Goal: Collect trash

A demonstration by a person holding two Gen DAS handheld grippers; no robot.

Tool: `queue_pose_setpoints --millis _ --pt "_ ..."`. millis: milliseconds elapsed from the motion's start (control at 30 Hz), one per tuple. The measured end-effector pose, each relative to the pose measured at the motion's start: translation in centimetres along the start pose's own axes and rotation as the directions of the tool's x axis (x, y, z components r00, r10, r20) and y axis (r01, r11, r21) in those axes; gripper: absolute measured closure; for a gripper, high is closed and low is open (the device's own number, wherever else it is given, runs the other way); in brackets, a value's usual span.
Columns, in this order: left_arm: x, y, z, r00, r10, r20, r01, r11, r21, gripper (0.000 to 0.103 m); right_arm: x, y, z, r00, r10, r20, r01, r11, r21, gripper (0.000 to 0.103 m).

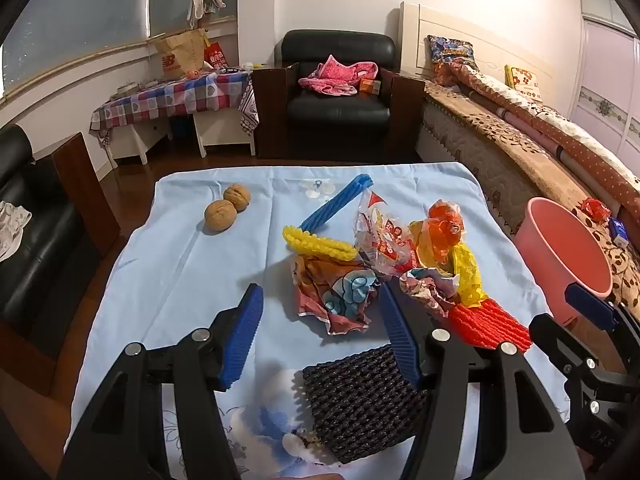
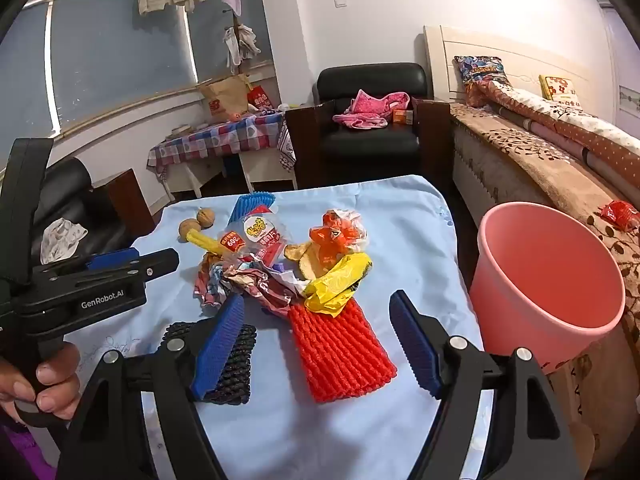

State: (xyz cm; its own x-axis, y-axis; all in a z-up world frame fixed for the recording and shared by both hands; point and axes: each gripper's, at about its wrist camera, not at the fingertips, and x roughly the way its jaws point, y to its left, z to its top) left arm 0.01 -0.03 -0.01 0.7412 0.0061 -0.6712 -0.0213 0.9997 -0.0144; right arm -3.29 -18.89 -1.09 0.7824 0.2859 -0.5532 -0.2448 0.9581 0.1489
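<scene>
A pile of trash lies on the light blue cloth (image 1: 180,264): crumpled wrappers (image 1: 336,292), a clear snack bag (image 1: 380,240), orange plastic (image 1: 444,224), yellow plastic (image 1: 466,272), a yellow foam net (image 1: 316,242), a blue foam net (image 1: 336,204), a red foam net (image 1: 488,326) and a black foam net (image 1: 360,396). My left gripper (image 1: 320,300) is open and empty above the cloth, just before the wrappers. My right gripper (image 2: 320,312) is open and empty over the red foam net (image 2: 340,352). The pink bin (image 2: 548,280) stands at the right.
Two walnuts (image 1: 228,208) sit on the cloth at the far left. A bed (image 1: 520,132) runs along the right behind the bin. A black armchair (image 1: 340,92) and a checkered side table (image 1: 172,96) stand beyond. A black sofa (image 1: 24,240) is at left.
</scene>
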Motion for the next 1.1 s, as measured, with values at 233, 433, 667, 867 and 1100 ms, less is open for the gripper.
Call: queue_pose_setpoints --millis 233,433,667,867,1100 --pt "-0.03 -0.05 -0.03 1.0 -0.001 -0.003 0.001 1.0 -0.001 0.042 -0.13 -0.04 0.02 1.0 0.001 0.008 -0.002 1.0 0.005 0.029" --pt "-0.09 0.03 -0.05 1.0 -0.006 -0.003 0.006 1.0 0.0 0.042 -0.05 -0.03 0.04 1.0 -0.002 0.003 0.002 1.0 0.004 0.029" --pt "-0.01 0.0 -0.01 1.0 -0.003 -0.006 0.003 1.0 -0.001 0.042 -0.09 -0.06 0.1 1.0 -0.002 0.003 0.002 1.0 0.005 0.029" --pt "0.01 0.0 0.0 1.0 -0.003 -0.009 0.003 1.0 -0.002 0.042 -0.22 -0.39 -0.07 1.0 -0.001 -0.001 0.001 1.0 0.011 0.029" --pt "0.74 0.31 -0.85 1.0 -0.005 -0.011 0.005 1.0 -0.001 0.042 0.11 -0.67 -0.17 1.0 -0.003 -0.003 0.003 1.0 0.018 0.029"
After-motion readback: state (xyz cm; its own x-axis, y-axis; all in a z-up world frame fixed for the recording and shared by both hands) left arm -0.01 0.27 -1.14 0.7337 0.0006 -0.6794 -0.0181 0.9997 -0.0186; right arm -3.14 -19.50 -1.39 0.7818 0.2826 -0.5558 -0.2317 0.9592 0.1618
